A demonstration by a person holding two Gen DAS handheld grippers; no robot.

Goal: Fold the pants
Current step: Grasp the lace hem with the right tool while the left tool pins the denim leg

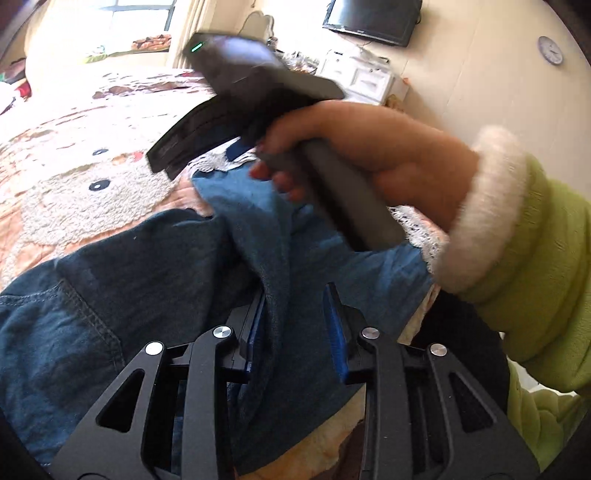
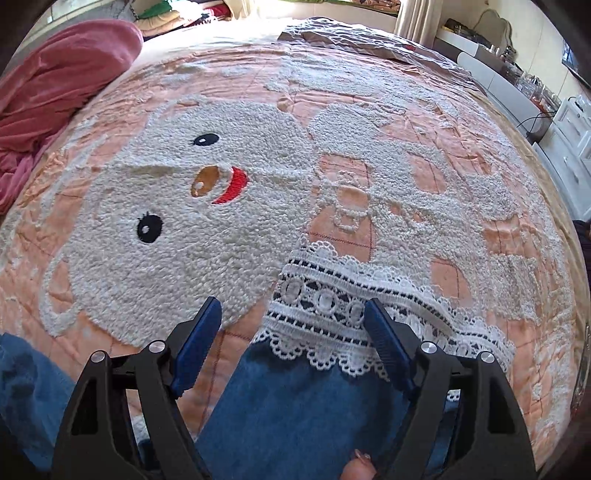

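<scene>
Blue denim pants (image 1: pixel 147 295) with a white lace hem (image 2: pixel 332 302) lie rumpled on the bed. In the left wrist view my left gripper (image 1: pixel 295 325) sits low over them, and a raised fold of denim fills the narrow gap between its blue pads (image 1: pixel 334 325), which look pressed on it. My right gripper (image 2: pixel 291 304) stands open over one leg's end, its pads on either side of the lace hem and not squeezing it. The left wrist view also shows this right gripper (image 1: pixel 166 162), blurred, in a hand (image 1: pixel 388 158) above the leg's end.
A peach bedspread (image 2: pixel 369 184) with a white tufted cartoon face covers the bed. A pink blanket (image 2: pixel 55 74) lies bunched at its left. The green sleeve with a white fleece cuff (image 1: pixel 491 206) crosses over the pants. White drawers (image 1: pixel 362 74) and a wall screen (image 1: pixel 373 18) stand beyond the bed.
</scene>
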